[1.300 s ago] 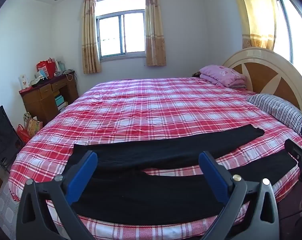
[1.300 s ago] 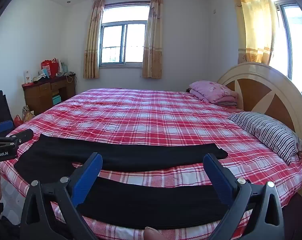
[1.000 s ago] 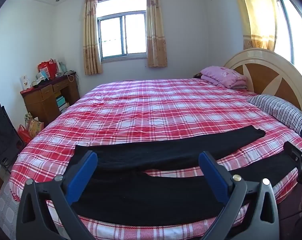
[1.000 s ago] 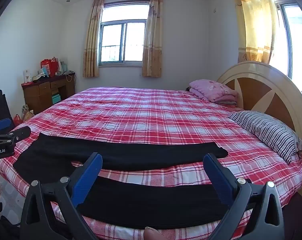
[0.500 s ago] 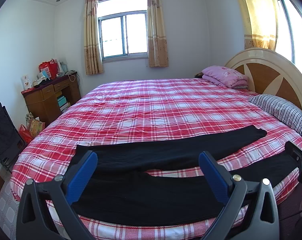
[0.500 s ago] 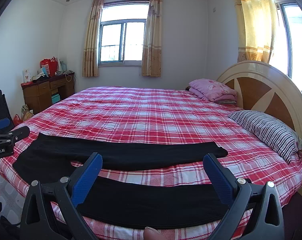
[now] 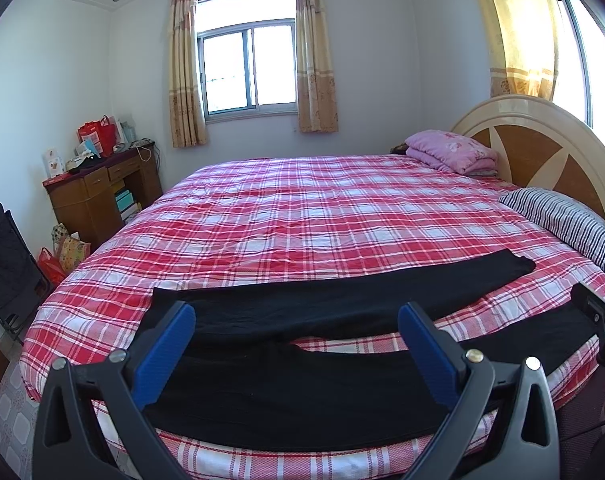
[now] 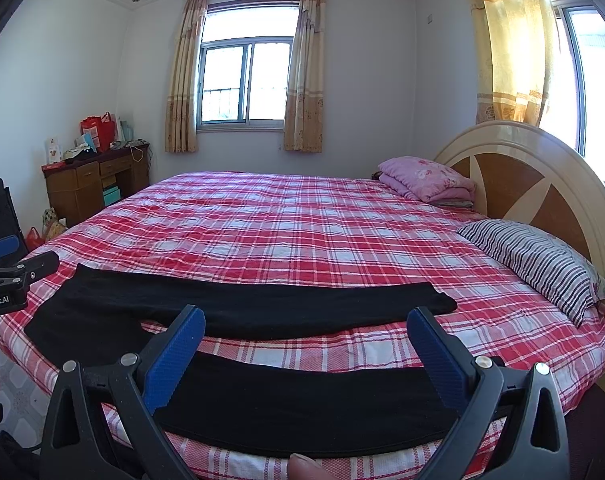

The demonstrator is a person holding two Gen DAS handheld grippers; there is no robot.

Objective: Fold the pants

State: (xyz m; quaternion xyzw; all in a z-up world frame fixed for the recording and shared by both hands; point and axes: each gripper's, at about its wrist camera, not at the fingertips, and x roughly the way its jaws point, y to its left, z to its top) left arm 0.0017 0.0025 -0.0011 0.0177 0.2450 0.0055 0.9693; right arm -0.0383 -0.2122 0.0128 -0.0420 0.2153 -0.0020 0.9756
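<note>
A wide round-edged bed covered in a red and white plaid sheet (image 7: 302,216) fills both views, with its cream and brown arched wooden headboard (image 8: 518,176) at the right. A pair of long black fabric pants (image 7: 302,384) lies flat along the near edge of the bed, unfolded; its two legs run to the right and lie apart, with a strip of plaid sheet showing between them, while the waist end sits at the left. A brown wooden desk (image 7: 98,196) stands against the left wall, cluttered with bags and boxes. A black and white striped pillow (image 8: 538,260) rests near the headboard, and a folded pink floral quilt (image 7: 454,152) lies farther back. The left gripper (image 7: 296,318) hangs over the waist part of the pants, its blue-padded jaws spread wide and holding nothing. The right gripper (image 8: 306,320) hangs over the near leg, jaws likewise wide apart and empty. At the bottom edge of the right wrist view a pale rounded shape, possibly a fingertip (image 8: 302,470), pokes in
</note>
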